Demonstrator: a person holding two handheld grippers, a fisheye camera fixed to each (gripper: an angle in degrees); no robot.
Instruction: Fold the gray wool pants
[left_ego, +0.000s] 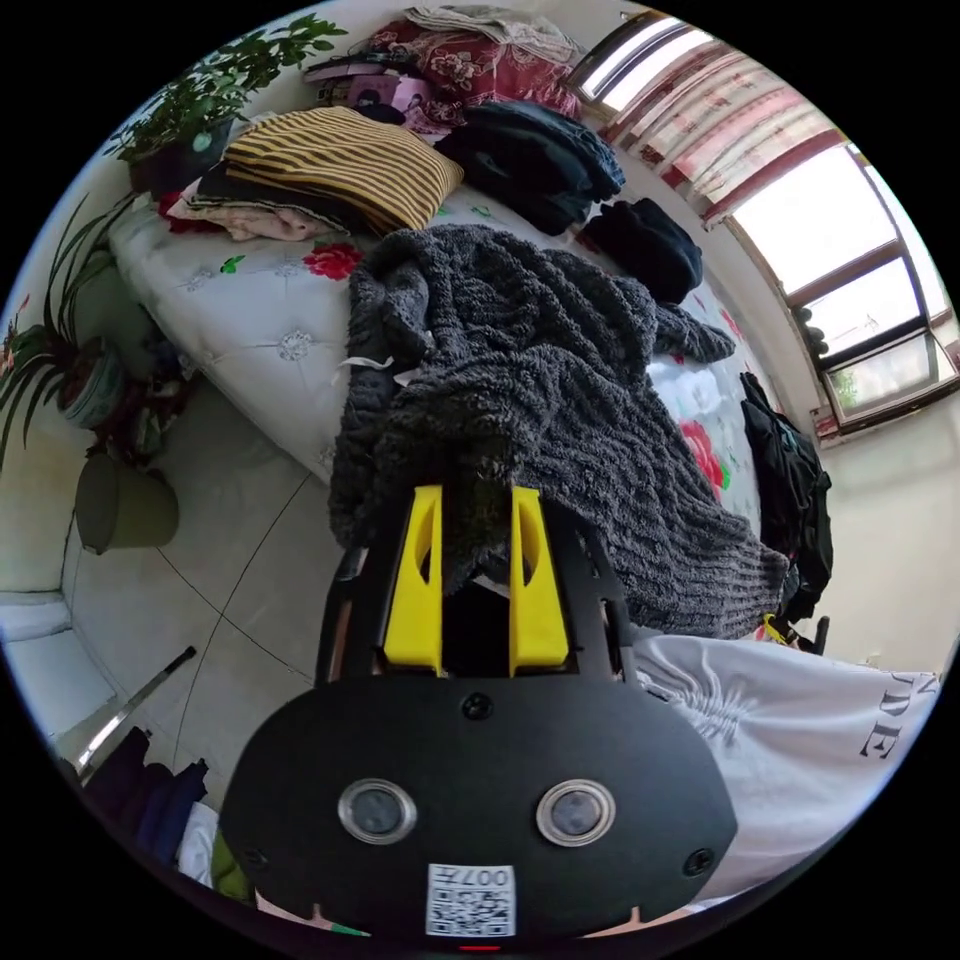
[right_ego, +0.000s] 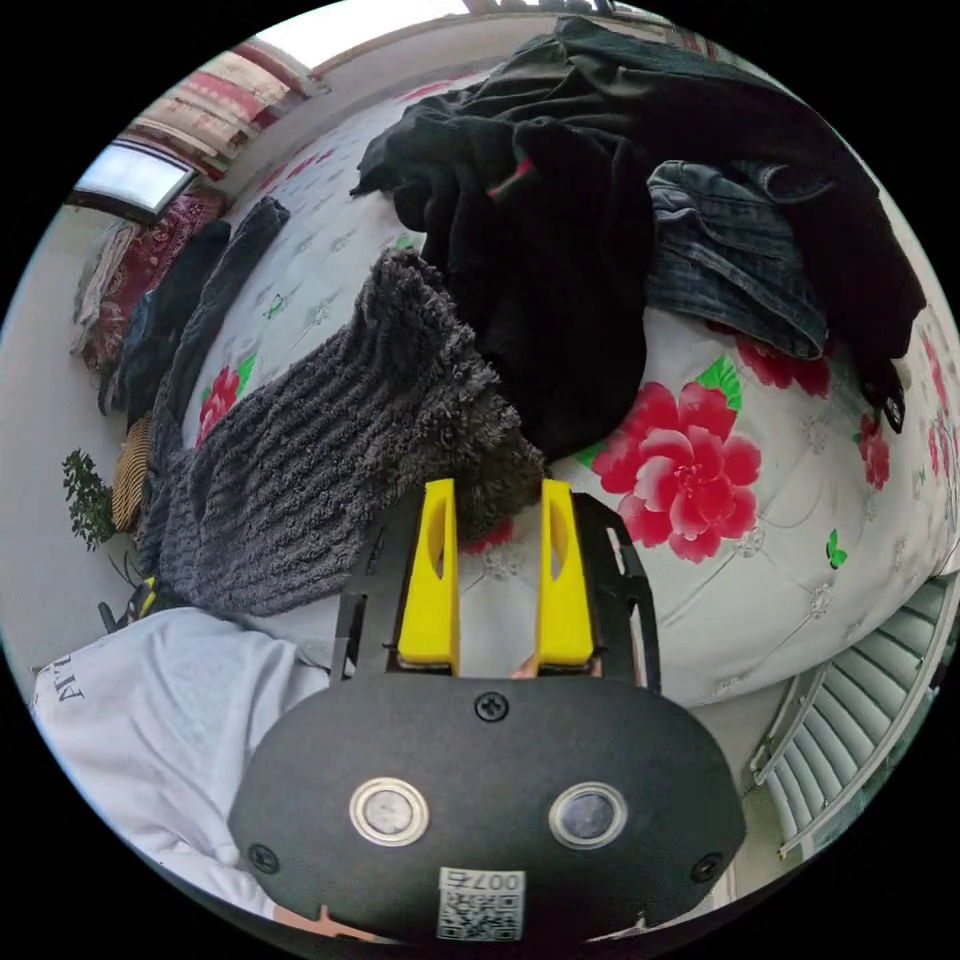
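Gray wool pants (left_ego: 540, 380) fabric hides the left claw (left_ego: 478, 500) tips.

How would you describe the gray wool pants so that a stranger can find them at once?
Start at the white bed printed with red flowers. The gray wool pants lie across its near edge, in front of a pile of black clothes and blue jeans. They alone are charcoal gray, thick, fuzzy and ribbed, while the neighbours are smooth black or denim.

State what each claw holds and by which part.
The left claw grips a bunched fold of the gray wool pants at the bed edge. The right claw stands open at the pants' leg end, holding nothing.
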